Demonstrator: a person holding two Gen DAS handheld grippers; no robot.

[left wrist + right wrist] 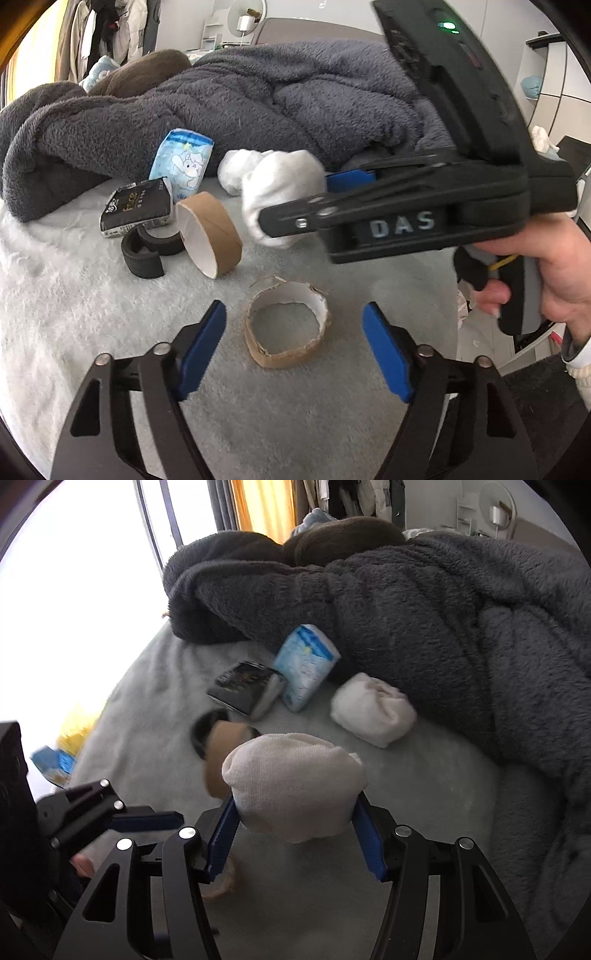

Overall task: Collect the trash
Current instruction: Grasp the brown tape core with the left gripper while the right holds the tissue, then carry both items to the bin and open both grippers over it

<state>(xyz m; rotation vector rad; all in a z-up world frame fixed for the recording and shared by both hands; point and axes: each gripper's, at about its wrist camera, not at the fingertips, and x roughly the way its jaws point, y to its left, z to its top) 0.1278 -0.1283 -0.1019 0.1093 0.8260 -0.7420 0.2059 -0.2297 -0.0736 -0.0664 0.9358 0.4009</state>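
Low in the middle of the left view, a torn cardboard ring point(288, 328) lies on the bed point(74, 295) between the spread left tongs point(295, 343), untouched. The right tongs point(295, 812) squeeze a white sock ball point(291, 782).

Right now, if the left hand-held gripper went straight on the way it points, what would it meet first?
Most likely the torn brown cardboard ring lying on the pale fuzzy bedcover, centred between the left hand-held gripper's open blue pads; depth is uncertain.

Torn ring point(288, 325): on bed cover point(55, 295), between left gripper point(295, 332) pads.
Intact ring point(210, 232): behind it, beside packets point(136, 206).
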